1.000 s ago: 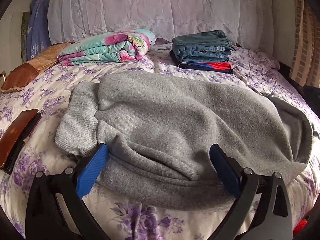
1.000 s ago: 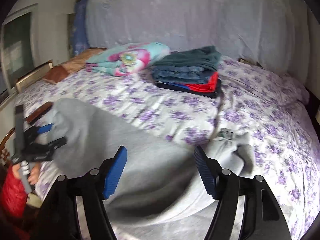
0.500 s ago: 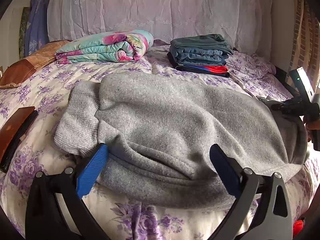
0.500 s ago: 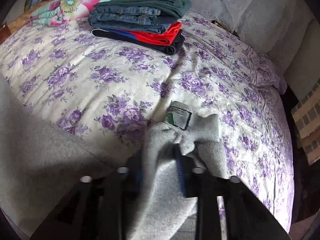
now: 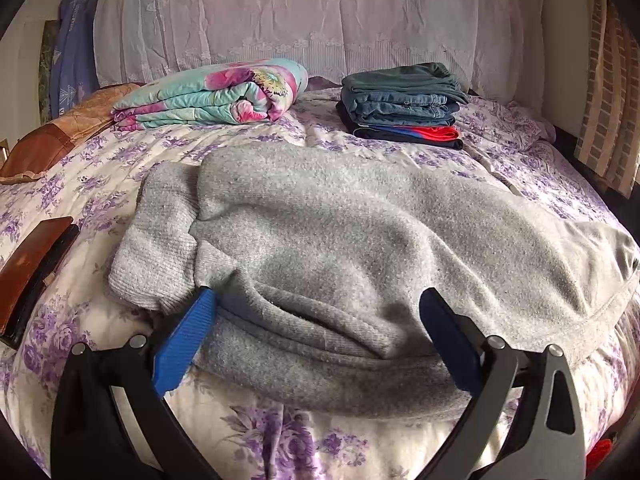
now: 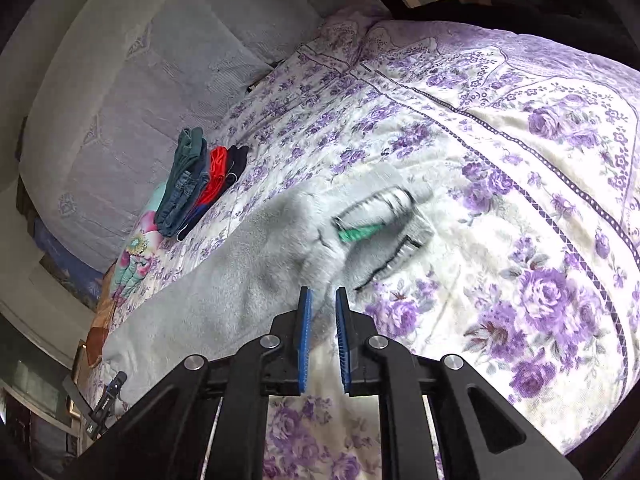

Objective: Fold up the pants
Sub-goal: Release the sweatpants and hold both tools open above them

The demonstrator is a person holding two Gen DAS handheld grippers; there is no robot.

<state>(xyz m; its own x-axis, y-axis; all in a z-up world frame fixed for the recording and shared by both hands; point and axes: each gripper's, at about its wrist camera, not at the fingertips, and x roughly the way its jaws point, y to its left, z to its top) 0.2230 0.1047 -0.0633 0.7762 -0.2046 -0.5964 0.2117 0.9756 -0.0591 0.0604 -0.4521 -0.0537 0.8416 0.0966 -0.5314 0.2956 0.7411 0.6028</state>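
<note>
The right gripper (image 6: 322, 300), rolled sideways, has just been opening slightly — nothing gripped; the gray pants' (image 5: 340, 240) label is blurred. The left gripper (image 5: 316, 312) gapes wide — empty.

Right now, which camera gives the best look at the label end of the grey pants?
The right wrist view: the label sits in mid-frame at the end of the grey pants, just beyond the right gripper, though blurred. The left wrist view shows the pants spread wide, but no label.

We see a bed under a cream quilt printed with purple flowers (image 5: 100, 184); on it lie folded grey fleece pants (image 5: 340, 232), a rolled turquoise-and-pink floral blanket (image 5: 216, 96), and a stack of folded jeans and clothes (image 5: 404, 104).
</note>
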